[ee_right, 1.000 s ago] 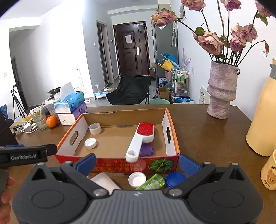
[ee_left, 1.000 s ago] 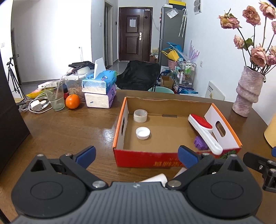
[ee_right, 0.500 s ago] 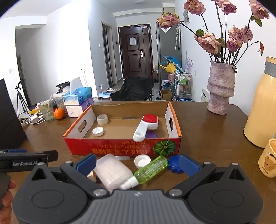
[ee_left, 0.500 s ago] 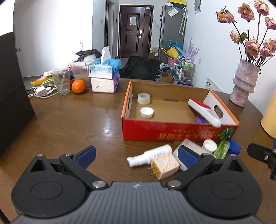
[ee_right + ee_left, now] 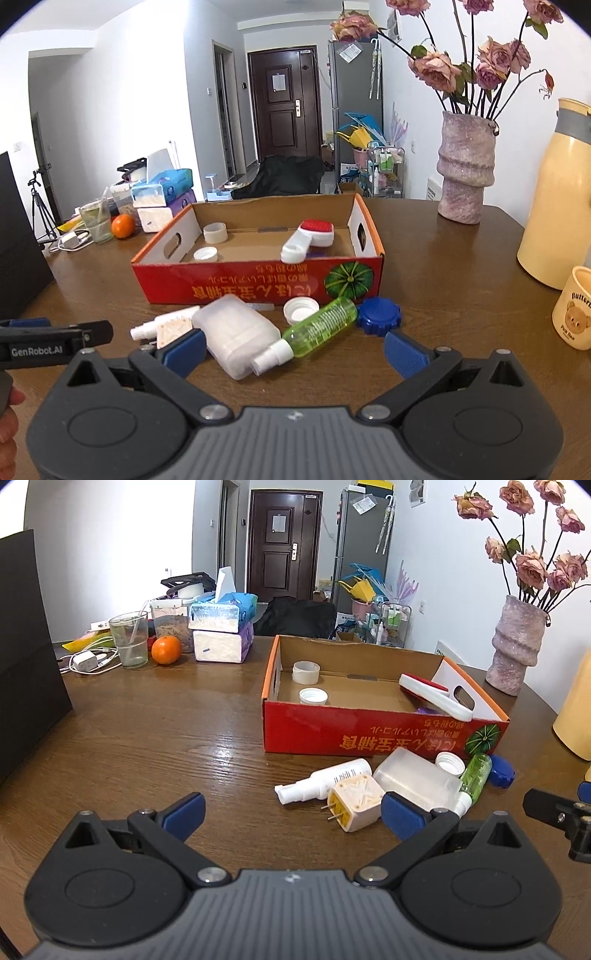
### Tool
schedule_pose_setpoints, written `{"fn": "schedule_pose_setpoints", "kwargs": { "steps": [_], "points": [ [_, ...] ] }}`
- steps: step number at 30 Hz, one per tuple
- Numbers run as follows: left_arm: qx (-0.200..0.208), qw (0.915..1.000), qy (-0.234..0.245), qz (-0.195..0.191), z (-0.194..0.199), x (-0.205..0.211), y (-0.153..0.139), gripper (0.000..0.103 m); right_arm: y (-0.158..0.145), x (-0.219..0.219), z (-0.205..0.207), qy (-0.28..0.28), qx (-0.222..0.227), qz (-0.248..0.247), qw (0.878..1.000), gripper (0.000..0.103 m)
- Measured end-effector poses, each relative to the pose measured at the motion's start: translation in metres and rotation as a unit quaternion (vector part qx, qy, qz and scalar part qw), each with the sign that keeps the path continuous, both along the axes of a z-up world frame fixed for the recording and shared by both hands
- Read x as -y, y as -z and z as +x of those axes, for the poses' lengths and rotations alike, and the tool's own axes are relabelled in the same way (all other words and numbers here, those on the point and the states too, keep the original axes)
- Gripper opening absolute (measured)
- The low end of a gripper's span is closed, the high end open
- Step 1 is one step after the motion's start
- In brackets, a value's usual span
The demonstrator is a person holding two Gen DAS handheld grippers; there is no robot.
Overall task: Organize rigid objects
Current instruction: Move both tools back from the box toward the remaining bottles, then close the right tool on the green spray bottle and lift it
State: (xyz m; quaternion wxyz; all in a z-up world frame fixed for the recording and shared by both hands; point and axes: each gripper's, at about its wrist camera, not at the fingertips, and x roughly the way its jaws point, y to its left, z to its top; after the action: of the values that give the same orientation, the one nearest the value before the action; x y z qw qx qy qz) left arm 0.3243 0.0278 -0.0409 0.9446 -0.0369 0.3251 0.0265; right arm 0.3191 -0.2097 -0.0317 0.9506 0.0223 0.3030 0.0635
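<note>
Now the left gripper [image 5: 291, 812] hovers with fingers spread wide, holding nothing, before the red cardboard box [image 5: 369, 734] on the worktop [image 5: 147, 738]. Just in front of the box lie, left to right, a white spray bottle [image 5: 325, 781], a beige plug adapter [image 5: 354, 803], a frosted flat bottle [image 5: 236, 332], a white cap [image 5: 301, 310], a green spray bottle [image 5: 317, 326] and a blue lid [image 5: 378, 315]. Nearer than these, the right gripper [image 5: 293, 349] is likewise spread and empty.
</note>
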Motion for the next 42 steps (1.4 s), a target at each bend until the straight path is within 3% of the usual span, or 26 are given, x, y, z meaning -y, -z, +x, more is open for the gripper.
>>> {"fn": "schedule_pose_setpoints", "kwargs": {
  "steps": [8,21,31,40,42],
  "points": [
    [0.0,1.0,0.009,0.003,0.009,0.003,0.014,0.103,0.012,-0.001,0.005,0.001,0.0,-0.007,1.0,0.103],
    [-0.017,0.9998,0.004,-0.007,0.038,0.003,0.037,0.103,0.044,0.014,0.055,0.043,-0.034,-0.02,0.998,0.102],
    [-0.016,0.9994,-0.012,-0.029,0.047,-0.011,0.045,0.103,0.063,0.016,0.096,0.071,-0.064,-0.002,0.995,0.086],
    [-0.017,0.9984,-0.021,-0.049,0.05,-0.019,0.049,0.103,0.073,0.007,0.114,0.066,-0.08,0.003,0.995,0.077],
    [-0.016,0.9983,-0.022,-0.051,0.05,-0.02,0.05,0.103,0.075,0.005,0.116,0.063,-0.085,0.003,0.994,0.07]
  ]
}}
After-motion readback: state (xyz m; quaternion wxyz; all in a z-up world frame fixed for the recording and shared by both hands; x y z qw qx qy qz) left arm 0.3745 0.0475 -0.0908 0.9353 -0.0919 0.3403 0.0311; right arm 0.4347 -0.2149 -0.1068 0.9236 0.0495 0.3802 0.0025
